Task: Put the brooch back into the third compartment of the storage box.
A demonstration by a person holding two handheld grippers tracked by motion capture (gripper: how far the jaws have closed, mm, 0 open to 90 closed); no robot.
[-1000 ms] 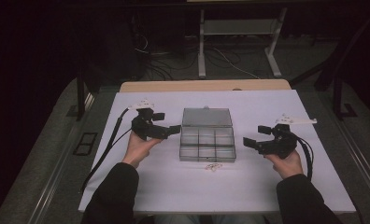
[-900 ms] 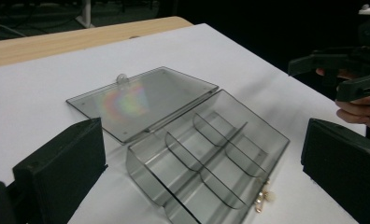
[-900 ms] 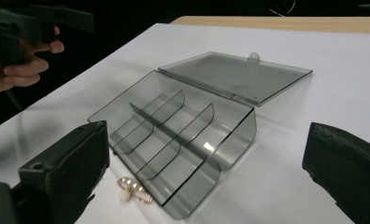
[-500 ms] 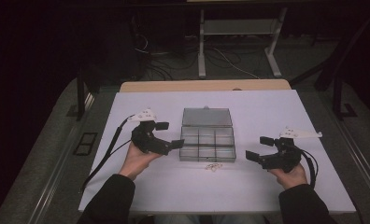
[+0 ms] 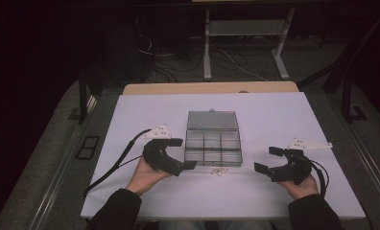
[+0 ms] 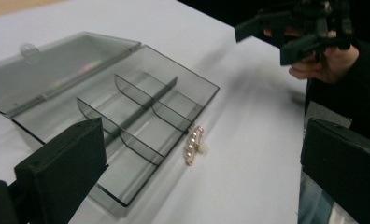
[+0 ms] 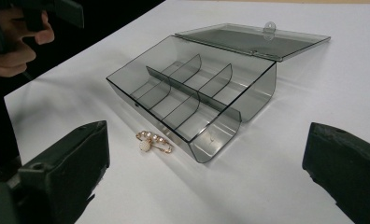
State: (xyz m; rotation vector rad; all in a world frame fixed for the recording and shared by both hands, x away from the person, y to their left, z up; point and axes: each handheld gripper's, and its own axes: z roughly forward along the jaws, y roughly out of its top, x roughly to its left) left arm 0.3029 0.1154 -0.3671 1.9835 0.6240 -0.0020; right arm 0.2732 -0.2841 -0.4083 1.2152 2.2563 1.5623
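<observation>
- Left tool point(image 5: 184, 153): held in the person's left hand point(image 5: 145, 175) at the left of the white tabletop point(image 5: 130, 115), just beside the near left corner of the box. Jaws stand wide apart and grip nothing; the left gripper view confirms both jaws with clear space between them.
- Compartment box point(image 5: 213, 146): clear grey plastic at the centre of the tabletop, lid point(image 5: 212, 120) swung fully back and lying flat on the far side. Dividers form two rows of three compartments; no contents can be made out in any of them.
- Pearl brooch point(image 5: 219, 170): a gold-toned pin with a row of small pearls, lying on the tabletop just in front of the box's near wall, close to it and outside it. It also shows in the left gripper view point(image 6: 194, 145) and the right gripper view point(image 7: 153, 140). Neither tool touches it.
- Right tool point(image 5: 269, 159): held in the person's right hand point(image 5: 303, 184) to the right of the box, well apart from it. Jaws spread wide, nothing between them.
</observation>
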